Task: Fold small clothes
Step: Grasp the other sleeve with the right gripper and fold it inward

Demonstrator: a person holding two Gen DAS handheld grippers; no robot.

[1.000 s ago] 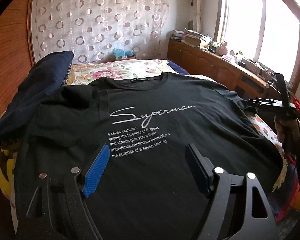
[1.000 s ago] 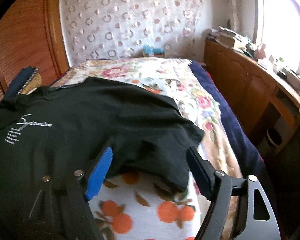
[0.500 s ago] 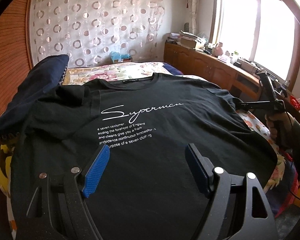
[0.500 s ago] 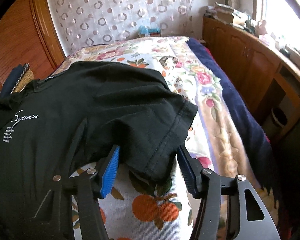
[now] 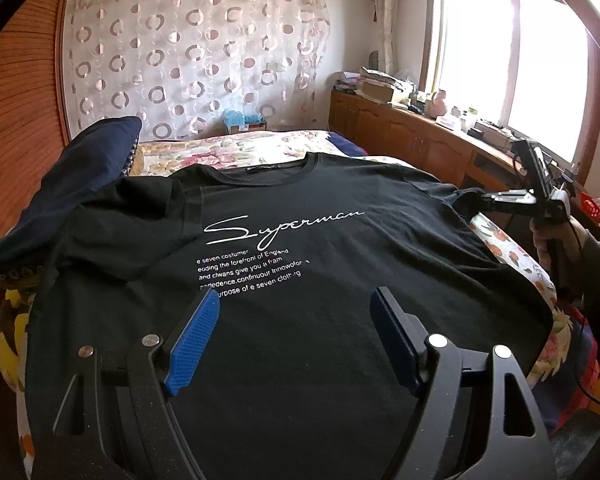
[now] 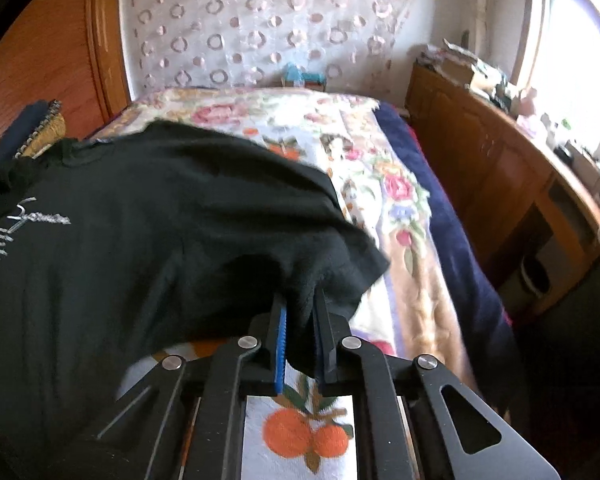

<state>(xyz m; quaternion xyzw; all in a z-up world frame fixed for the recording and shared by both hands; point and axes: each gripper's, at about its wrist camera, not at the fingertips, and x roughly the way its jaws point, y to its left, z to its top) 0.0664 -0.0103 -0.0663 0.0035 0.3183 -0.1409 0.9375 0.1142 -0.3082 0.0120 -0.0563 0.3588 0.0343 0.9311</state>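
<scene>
A black T-shirt (image 5: 308,280) was spread print-up on the bed (image 6: 380,184). Its sleeve (image 6: 340,268) was pinched in the right hand-held gripper (image 6: 300,320) at the shirt's right edge. The left hand-held gripper (image 5: 296,320) was held released above the shirt's lower front.

Matt black cloth T-shirt (image 5: 320,280) with white printed lettering; floral cloth bedspread (image 6: 384,184). Left gripper (image 5: 296,336): matt black plastic frame, ribbed blue pads (image 5: 192,344), bright metal screws. Glossy varnished wood cabinet (image 5: 412,140); sheer patterned cloth curtain (image 5: 196,56).
</scene>
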